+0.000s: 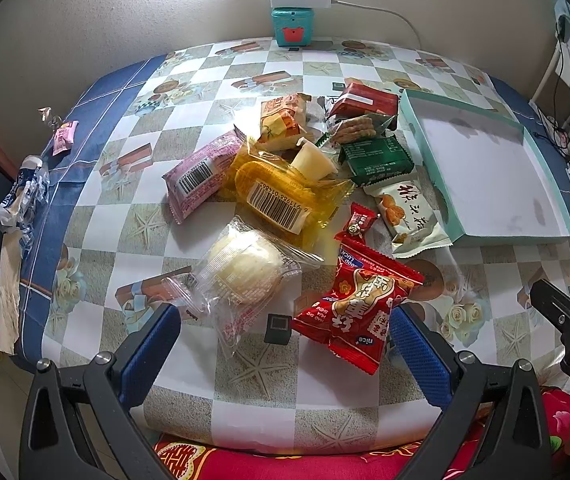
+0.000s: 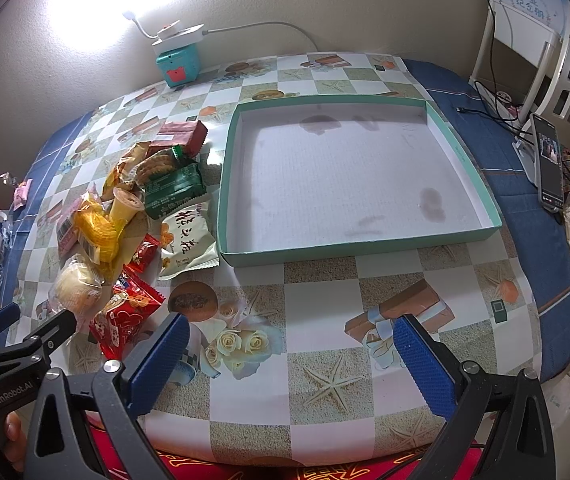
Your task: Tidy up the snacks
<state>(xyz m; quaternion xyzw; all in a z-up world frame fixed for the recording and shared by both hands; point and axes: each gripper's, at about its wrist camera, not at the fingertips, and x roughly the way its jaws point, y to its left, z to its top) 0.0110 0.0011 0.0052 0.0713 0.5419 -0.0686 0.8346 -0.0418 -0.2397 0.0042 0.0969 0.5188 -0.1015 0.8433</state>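
Two blue-padded grippers, left (image 1: 283, 332) and right (image 2: 291, 350), both spread, empty, above checkered tablecloth (image 2: 325, 304); heaped wrapped snack packets (image 1: 285, 184) beside shallow teal cardboard tray (image 2: 365, 246).

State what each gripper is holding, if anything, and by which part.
Nothing is held. The left gripper stands open over the table, short of the red snack packet; the right gripper is open over bare tablecloth.

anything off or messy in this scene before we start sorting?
Yes. The snacks lie in a jumbled, overlapping pile left of the box instead of in it. The teal box holds nothing and has dark smudges on its white floor. One pink packet sits apart near the table's far left edge.
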